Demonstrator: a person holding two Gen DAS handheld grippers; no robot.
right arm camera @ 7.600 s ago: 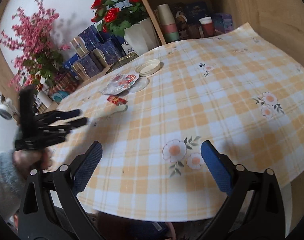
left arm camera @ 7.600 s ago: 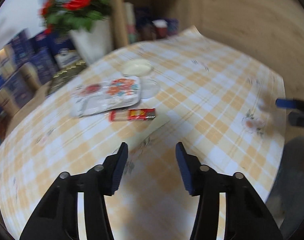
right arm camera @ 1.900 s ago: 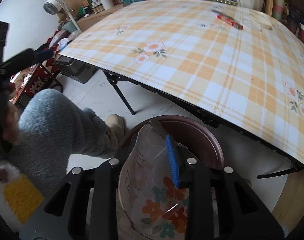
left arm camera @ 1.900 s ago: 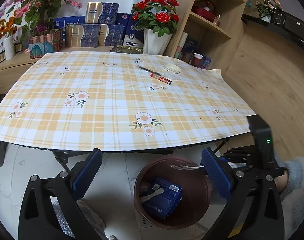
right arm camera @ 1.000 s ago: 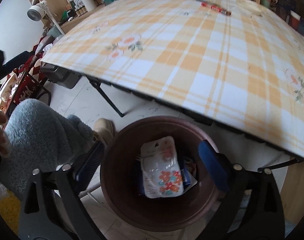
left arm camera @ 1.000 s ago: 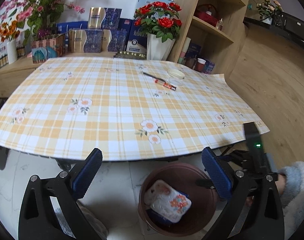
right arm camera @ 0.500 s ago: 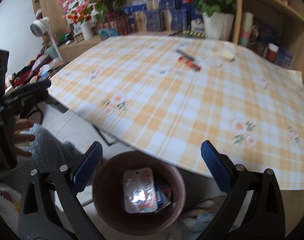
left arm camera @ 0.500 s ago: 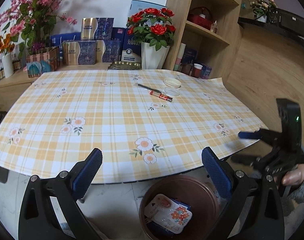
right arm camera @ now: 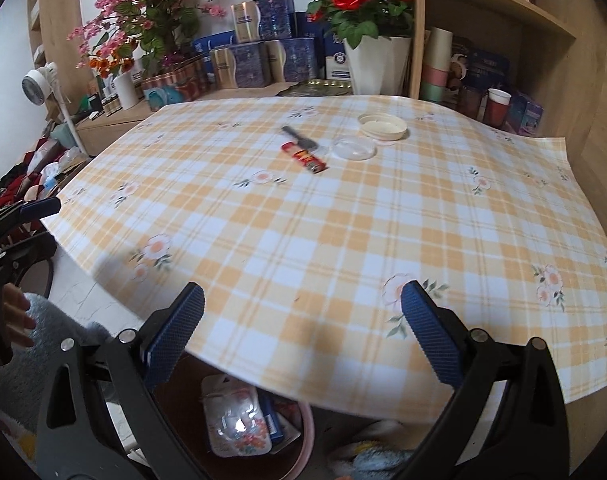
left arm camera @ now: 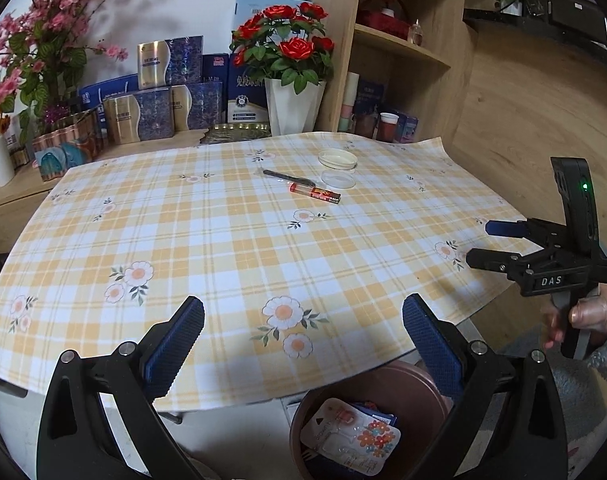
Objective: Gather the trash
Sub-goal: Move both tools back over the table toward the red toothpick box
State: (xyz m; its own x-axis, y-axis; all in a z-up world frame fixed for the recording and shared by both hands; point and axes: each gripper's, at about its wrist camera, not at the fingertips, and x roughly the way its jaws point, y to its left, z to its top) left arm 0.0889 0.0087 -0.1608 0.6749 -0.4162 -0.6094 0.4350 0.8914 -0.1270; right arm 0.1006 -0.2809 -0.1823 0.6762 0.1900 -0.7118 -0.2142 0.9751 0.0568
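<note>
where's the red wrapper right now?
The red wrapper lies on the far side of the checked tablecloth, beside the dark utensil and just left of the clear lid.

"DAS" on the right gripper (left arm camera: 499, 246) (white letters).

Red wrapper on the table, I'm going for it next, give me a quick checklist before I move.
1. Right gripper open and empty: ok.
2. Left gripper open and empty: ok.
3. Red wrapper in plain sight on the table: ok.
4. Wrapper clear of neighbours: not ok, a dark utensil lies against its far end.
5. Bin has room: ok, the flowered packet lies low inside.
</note>
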